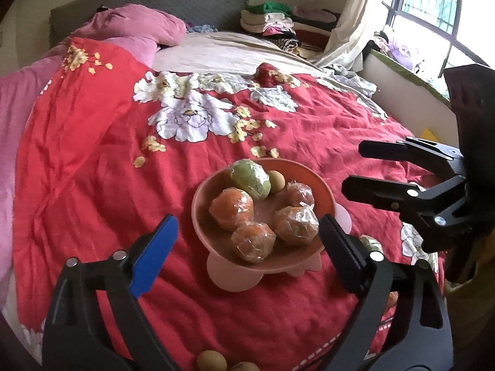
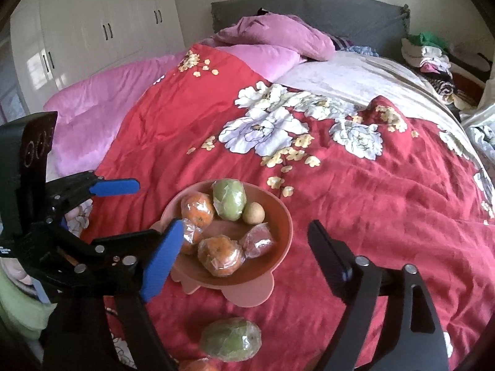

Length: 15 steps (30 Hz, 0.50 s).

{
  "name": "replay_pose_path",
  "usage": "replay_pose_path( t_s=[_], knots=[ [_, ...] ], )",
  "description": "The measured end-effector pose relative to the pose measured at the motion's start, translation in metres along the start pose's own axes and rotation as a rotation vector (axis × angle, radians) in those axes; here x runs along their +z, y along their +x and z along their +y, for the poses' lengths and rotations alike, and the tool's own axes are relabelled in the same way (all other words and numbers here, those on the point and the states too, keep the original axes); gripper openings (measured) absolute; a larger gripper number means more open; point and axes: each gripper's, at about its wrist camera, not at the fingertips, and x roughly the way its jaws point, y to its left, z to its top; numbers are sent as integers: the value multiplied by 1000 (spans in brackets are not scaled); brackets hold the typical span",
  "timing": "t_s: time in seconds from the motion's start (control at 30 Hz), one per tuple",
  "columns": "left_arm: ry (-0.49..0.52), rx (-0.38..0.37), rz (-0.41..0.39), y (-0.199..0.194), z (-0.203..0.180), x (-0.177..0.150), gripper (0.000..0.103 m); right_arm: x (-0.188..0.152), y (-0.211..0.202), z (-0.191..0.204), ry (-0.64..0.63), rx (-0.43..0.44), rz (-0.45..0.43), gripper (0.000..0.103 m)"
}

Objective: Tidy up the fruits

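Observation:
A terracotta-pink bowl (image 1: 321, 185) (image 2: 283, 232) stands on the red flowered quilt. It holds several plastic-wrapped oranges (image 1: 232, 208) (image 2: 219, 256), a wrapped green fruit (image 1: 250, 179) (image 2: 229, 199) and a small brown longan (image 1: 276, 181) (image 2: 253, 213). My left gripper (image 1: 247, 221) (image 2: 147, 210) is open just in front of the bowl, pads apart and pressing on nothing. My right gripper (image 2: 246, 225) (image 1: 352, 167) is open too, at the bowl's right side. Another wrapped green fruit (image 2: 230, 343) and an orange (image 2: 198, 366) lie on the quilt nearer me. Two small brown fruits (image 1: 210, 360) lie at the bottom edge.
Pink pillows (image 2: 272, 35) and a pink duvet (image 2: 92, 105) are bunched at the head of the bed. A pile of folded clothes (image 1: 269, 20) sits at the far right corner. A white wardrobe (image 2: 99, 21) stands to the left, a window (image 1: 433, 3) to the right.

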Motion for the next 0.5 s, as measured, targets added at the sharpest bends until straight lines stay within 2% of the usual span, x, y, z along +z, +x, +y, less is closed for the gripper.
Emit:
replay_pose_path(
  t_s=[0.17, 0.5],
  knots=[
    [-2, 14, -15, -6, 1, 2, 93, 0, -6, 3, 2, 0, -14, 88],
    [-12, 37, -27, -15, 5, 2, 93, 1, -16, 7, -1, -11, -37, 94]
  ],
)
